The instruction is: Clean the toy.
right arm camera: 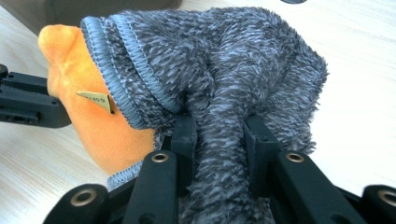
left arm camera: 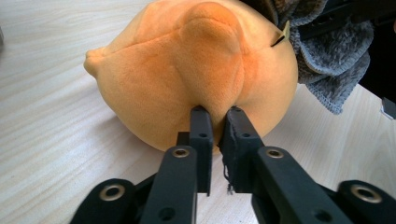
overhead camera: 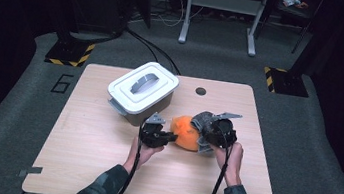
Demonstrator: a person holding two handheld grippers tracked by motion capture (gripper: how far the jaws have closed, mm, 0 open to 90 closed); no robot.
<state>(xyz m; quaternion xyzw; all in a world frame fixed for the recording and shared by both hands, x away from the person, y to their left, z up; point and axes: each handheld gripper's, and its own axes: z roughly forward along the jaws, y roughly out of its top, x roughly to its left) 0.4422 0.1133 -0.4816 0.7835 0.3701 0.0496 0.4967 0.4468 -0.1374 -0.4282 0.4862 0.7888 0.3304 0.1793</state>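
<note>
An orange plush ball [overhead camera: 185,132] lies on the wooden table [overhead camera: 101,158], half covered by a grey fuzzy knit cover [overhead camera: 202,119]. My left gripper [overhead camera: 171,136] comes at it from the left. In the left gripper view its jaws [left arm camera: 217,112] pinch a small fold of the orange plush [left arm camera: 187,60]. My right gripper [overhead camera: 205,131] is on the ball's right side. Its jaws [right arm camera: 219,123] are shut on a bunched ridge of the grey cover [right arm camera: 224,60], whose stitched hem crosses the orange plush [right arm camera: 93,126] beside a small tan label [right arm camera: 95,99].
A grey bin with a white handled lid [overhead camera: 143,90] stands just behind and left of the ball. A small dark round hole [overhead camera: 201,91] marks the table's far edge. Bare tabletop lies in front and to both sides. The left gripper's body [right arm camera: 28,102] shows at the left of the right gripper view.
</note>
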